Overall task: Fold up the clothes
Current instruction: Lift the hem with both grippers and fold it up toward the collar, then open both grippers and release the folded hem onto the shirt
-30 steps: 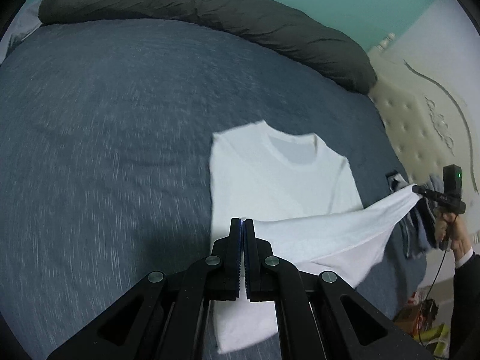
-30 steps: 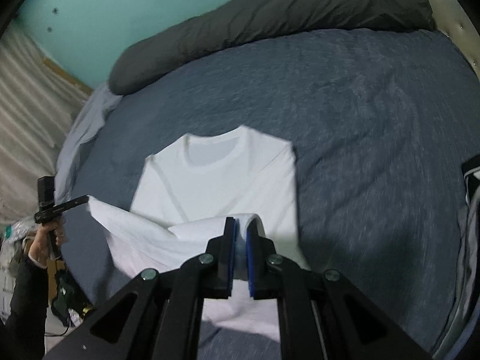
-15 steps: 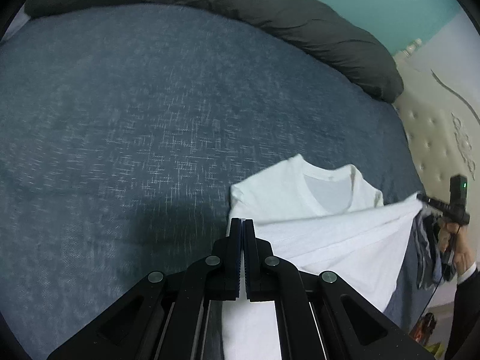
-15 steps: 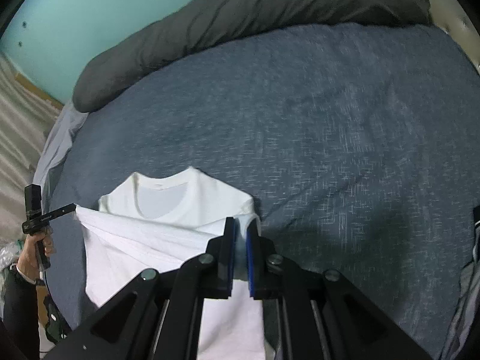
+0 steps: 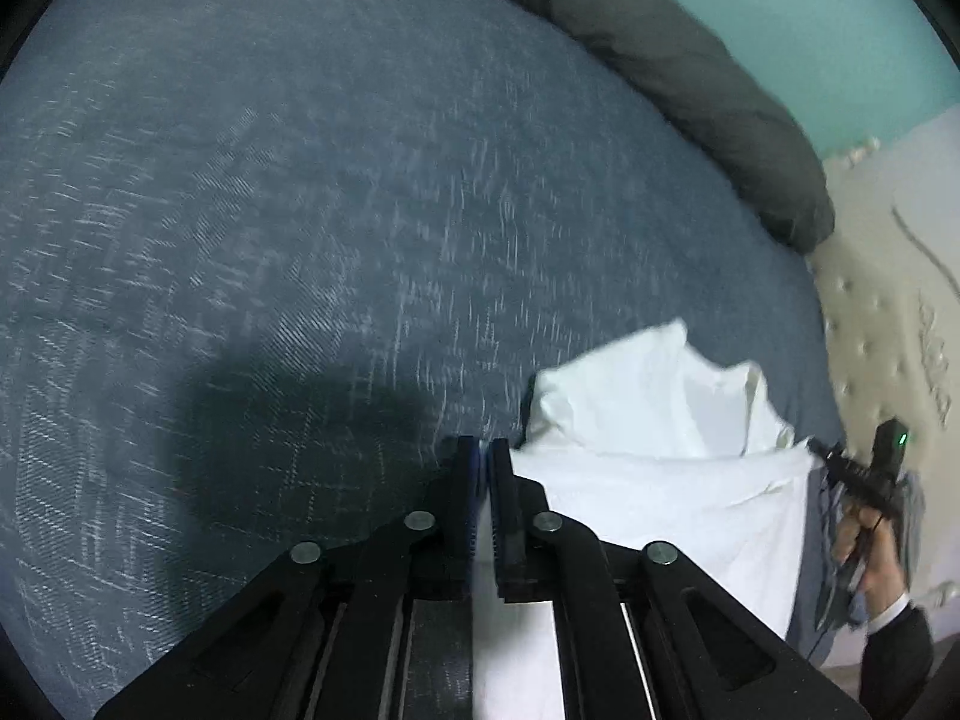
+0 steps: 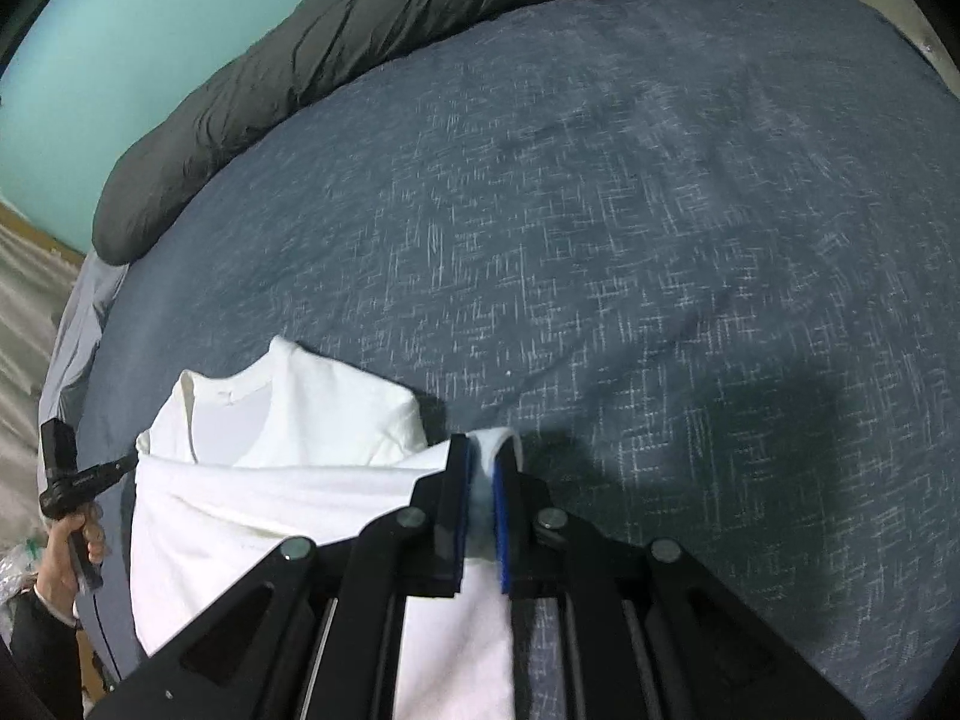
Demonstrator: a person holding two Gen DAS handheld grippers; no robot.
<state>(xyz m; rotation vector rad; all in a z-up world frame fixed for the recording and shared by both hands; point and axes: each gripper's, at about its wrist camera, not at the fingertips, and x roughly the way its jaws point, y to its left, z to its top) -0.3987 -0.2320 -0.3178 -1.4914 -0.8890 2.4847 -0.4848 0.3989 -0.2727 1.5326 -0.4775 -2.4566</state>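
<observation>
White T-shirt (image 5: 648, 480) lies at lower right of the left wrist frame and lower left of the right wrist frame, on the blue-grey bedspread (image 5: 300, 210). Hem edge is lifted and stretched between the two tools, carried toward the neckline (image 6: 234, 396), which lies flat just beyond the raised edge.

Left gripper (image 5: 485, 462): jaws narrow and opening slightly, with the white hem corner running between the pads; contact looks light. Right gripper (image 6: 480, 456): jaws narrow, clamped on a bunched hem corner that shows pale between the blue pads.

Each wrist view shows the opposite tool at the frame's edge, gripped by a hand (image 6: 66, 546) (dark sleeve below it). Grey duvet (image 6: 360, 30) is rolled along the top of both frames; cream tufted headboard (image 5: 888, 324) at right of the left view.

Risks, as judged:
- Left corner releasing before the hem reaches the collar would let that side sag, giving a skewed fold.
- Uneven lowering of the two corners would lay the hem diagonally across the shoulders.
- The bunched cloth in the right jaws may leave a crumpled corner once set down.
- Dragging the hem forward could pull the lower layer and wrinkle it.
</observation>
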